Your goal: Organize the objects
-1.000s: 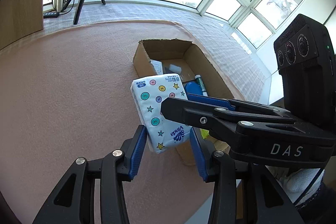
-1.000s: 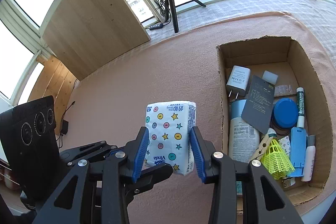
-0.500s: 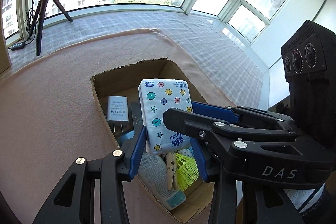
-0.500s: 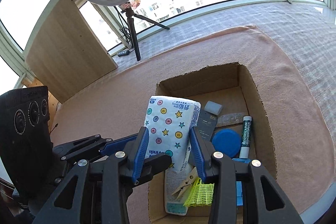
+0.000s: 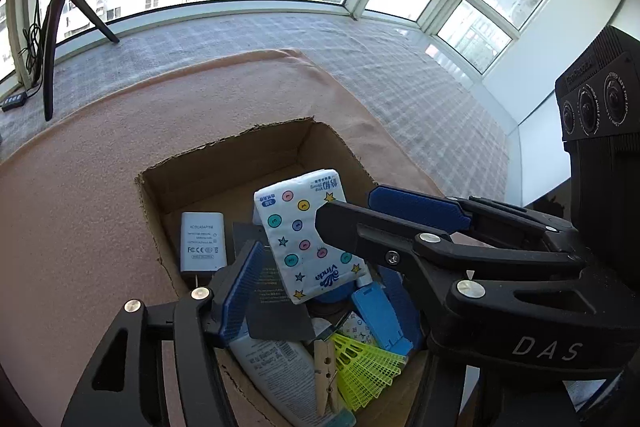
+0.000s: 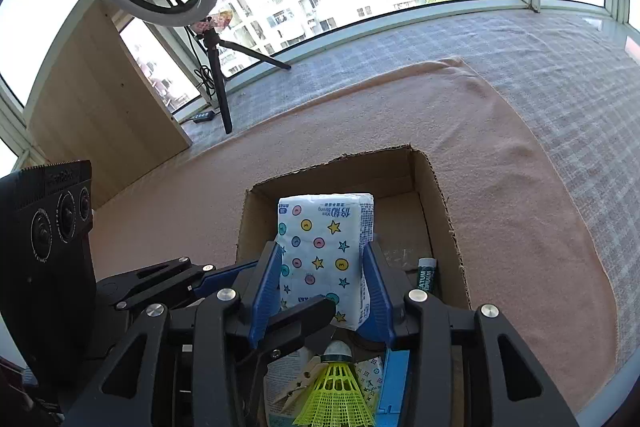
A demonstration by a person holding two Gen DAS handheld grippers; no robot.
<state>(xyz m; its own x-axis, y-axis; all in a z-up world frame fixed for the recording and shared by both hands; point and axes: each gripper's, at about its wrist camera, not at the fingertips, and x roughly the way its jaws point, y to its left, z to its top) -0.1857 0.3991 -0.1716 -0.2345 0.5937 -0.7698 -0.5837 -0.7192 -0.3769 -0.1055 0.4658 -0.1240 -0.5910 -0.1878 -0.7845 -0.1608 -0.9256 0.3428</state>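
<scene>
A white Vinda tissue pack with coloured dots and stars [image 6: 325, 255] is clamped between the blue pads of my right gripper [image 6: 322, 287] and hangs over the open cardboard box [image 6: 444, 223]. In the left wrist view the pack [image 5: 306, 235] is tilted above the box [image 5: 224, 163], with the right gripper crossing from the right. My left gripper [image 5: 320, 291] is open with its left pad [image 5: 240, 291] beside the pack, apart from it; its right finger is mostly hidden behind the right gripper.
The box holds a white charger [image 5: 202, 241], a dark card [image 5: 272, 303], a yellow-green shuttlecock [image 5: 366, 363], a wooden clothespin [image 5: 324, 375], a blue case [image 5: 380, 319] and a lip balm [image 6: 426, 273]. Pink cloth [image 6: 520, 227] surrounds the box. A ring-light tripod [image 6: 218, 75] stands behind.
Both grippers moved forward and lower over the box with the tissue pack. The left gripper's pads, earlier close around the pack, now stand wider and off it.
</scene>
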